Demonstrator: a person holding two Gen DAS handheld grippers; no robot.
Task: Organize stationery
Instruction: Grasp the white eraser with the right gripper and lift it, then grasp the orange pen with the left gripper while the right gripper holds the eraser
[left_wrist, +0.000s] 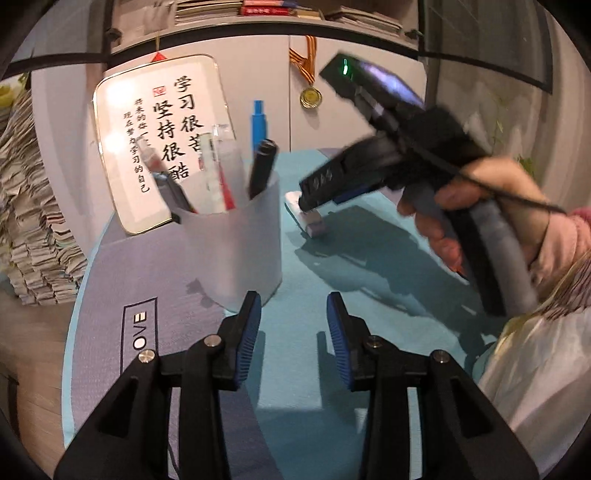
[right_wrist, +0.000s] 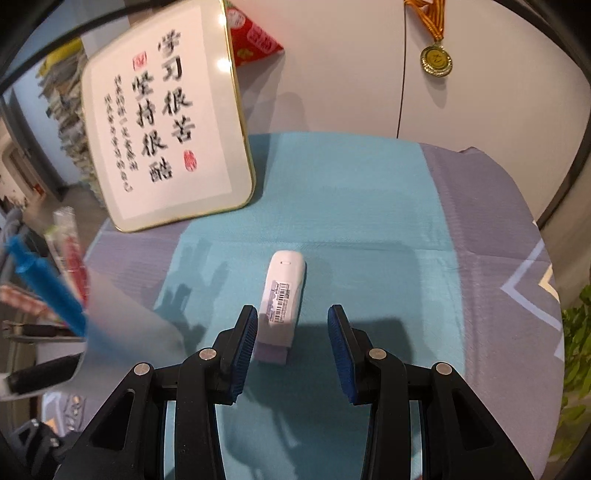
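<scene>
Left wrist view: translucent pen cup (left_wrist: 236, 236) at centre, already loaded with blue marker (left_wrist: 258, 122), black pen (left_wrist: 262, 166) and some red-and-white pens. Left claw (left_wrist: 293, 339) at bottom centre, wide open, holding nothing, near the cup base. Right claw (left_wrist: 314, 199) at centre right, over white correction tape (left_wrist: 306, 218) on the teal mat (left_wrist: 369, 258); opening not readable here.

Right wrist view: right claw (right_wrist: 291, 343) at bottom centre, open and empty. Correction tape (right_wrist: 282, 299) between the blue pads, closer to the left pad (right_wrist: 245, 343), lying flat on the teal mat (right_wrist: 369, 206). Cup blurred at left edge.

Judgement: most stationery already stored; correction tape apparently the last loose piece, not yet gripped.
</scene>
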